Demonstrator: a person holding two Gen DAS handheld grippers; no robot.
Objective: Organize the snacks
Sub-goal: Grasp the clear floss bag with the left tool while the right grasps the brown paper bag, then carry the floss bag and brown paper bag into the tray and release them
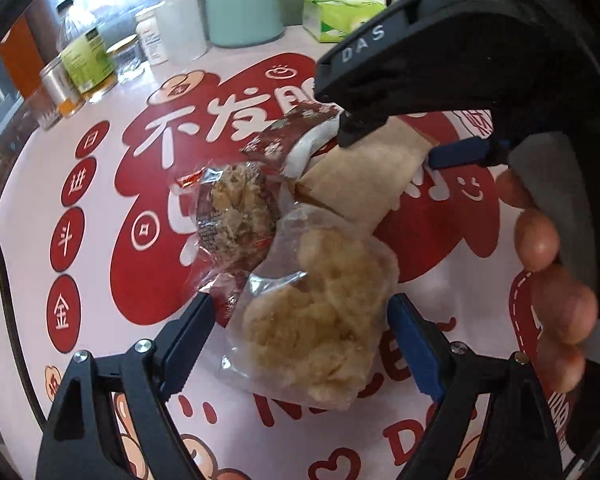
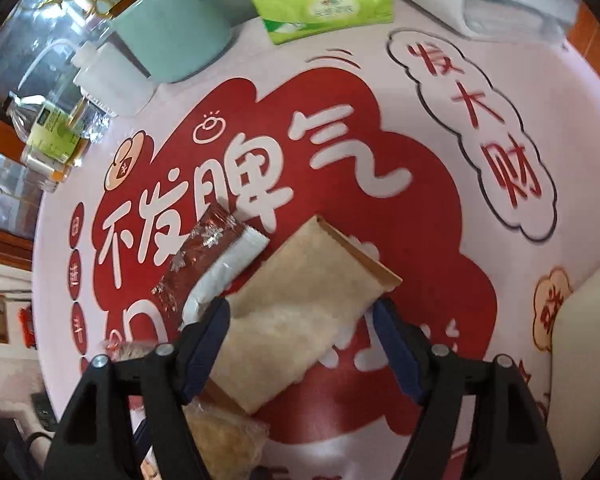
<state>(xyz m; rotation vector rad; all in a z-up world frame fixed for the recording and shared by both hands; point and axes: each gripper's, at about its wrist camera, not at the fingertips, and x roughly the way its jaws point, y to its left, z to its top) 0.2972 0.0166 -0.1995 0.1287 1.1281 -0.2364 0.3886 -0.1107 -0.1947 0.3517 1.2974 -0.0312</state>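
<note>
Centrally, left gripper (image 1: 300, 344) gapes around the clear-wrapped pastry (image 1: 320, 336), while right gripper (image 2: 302, 344) straddles the tan packet (image 2: 300, 300), unclamped

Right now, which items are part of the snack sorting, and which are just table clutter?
Job: clear-wrapped crumbly snack, floss-topped snack, tan packet, red-and-white packet.

Clutter: green tissue pack, teal container, white bottle, green-label bottle.

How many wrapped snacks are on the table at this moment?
4. A pale crumbly snack lies between the left hand-held gripper fingers, a meat-floss pastry behind it, a tan packet between the right hand-held gripper fingers, a red-and-white packet beside it. Others may be hidden.
</note>
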